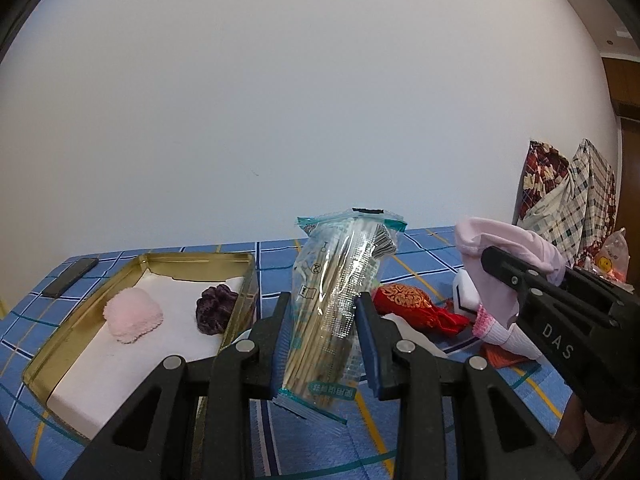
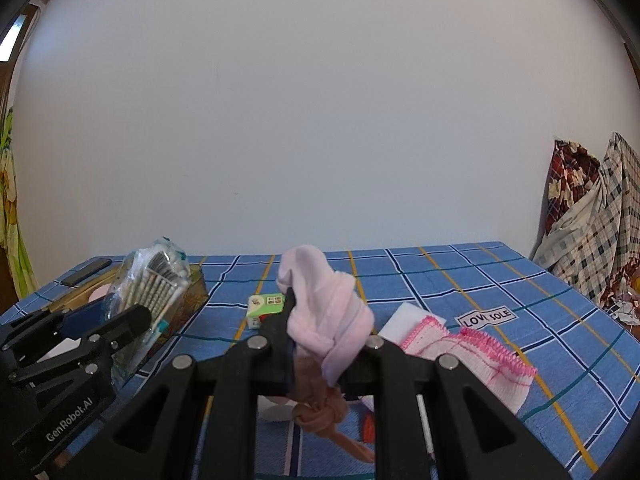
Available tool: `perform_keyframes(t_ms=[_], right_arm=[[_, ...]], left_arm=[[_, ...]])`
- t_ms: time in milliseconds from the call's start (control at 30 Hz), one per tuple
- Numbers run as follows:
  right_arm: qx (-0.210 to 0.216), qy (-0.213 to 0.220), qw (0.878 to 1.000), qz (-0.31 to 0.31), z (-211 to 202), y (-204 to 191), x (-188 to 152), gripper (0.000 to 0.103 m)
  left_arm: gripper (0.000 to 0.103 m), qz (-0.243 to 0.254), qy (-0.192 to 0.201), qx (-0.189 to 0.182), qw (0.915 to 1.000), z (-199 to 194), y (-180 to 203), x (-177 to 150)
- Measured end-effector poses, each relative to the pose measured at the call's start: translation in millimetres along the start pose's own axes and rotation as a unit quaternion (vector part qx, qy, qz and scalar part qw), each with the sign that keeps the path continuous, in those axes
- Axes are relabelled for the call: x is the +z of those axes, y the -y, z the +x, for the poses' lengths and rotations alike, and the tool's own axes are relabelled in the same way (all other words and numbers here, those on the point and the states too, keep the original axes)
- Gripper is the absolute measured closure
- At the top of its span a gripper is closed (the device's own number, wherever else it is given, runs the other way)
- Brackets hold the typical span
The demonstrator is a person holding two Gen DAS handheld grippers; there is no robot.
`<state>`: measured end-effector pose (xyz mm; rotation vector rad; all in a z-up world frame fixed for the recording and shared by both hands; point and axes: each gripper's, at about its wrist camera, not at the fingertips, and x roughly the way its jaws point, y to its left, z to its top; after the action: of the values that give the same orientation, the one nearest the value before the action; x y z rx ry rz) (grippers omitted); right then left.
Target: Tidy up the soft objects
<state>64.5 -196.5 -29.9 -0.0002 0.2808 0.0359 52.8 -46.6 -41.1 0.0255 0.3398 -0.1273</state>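
Blue checked cloth point(image 1: 432, 264) covered the bench, with a plain white wall behind it. 2 tools were in use. The left tool point(image 1: 322, 340) was clamped on a clear bag of cotton swabs point(image 1: 340, 292), held upright just beside the gold tin point(image 1: 240, 276). The right tool point(image 2: 326, 344) was pressed together on a pale pink sock point(image 2: 324, 312), lifted clear of the cloth.

Inside the tin, a fluffy pink pad point(image 1: 132, 316) and a dark purple scrunchie point(image 1: 216, 308) already lay on white lining, so the sorting was judged partly done. A red embroidered pouch point(image 1: 416, 308), a pink-edged cloth point(image 2: 472, 352) and a knotted tan stocking point(image 2: 320, 412) were left on the bench.

The next move was judged to be carrying the sock over the tin's near wall and letting it go on the bare lining at the front. The swab bag stood between the sock and the tin, so it would need to be shifted aside. Open cloth lay to the right and far side; a small green carton point(image 2: 266, 308) sat ahead.
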Motion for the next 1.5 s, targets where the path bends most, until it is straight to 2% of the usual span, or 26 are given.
perform_keyframes(t_ms=[633,1267,1500], right_arm=[[0.011,0.005,1.000,-0.002,-2,-2,-4,0.088],[0.013,0.008,1.000,-0.008,-3,-7,-6,0.088],[0.028,0.012,0.999,-0.016,-2,-15,-7,0.088]], left_arm=[[0.069,-0.015,0.022,0.026,0.9993,-13,-8,-2],[0.069,-0.031,0.029,0.059,0.9974,-17,-14,-1],[0.069,-0.039,0.029,0.073,0.9961,-19,-13,-1]])
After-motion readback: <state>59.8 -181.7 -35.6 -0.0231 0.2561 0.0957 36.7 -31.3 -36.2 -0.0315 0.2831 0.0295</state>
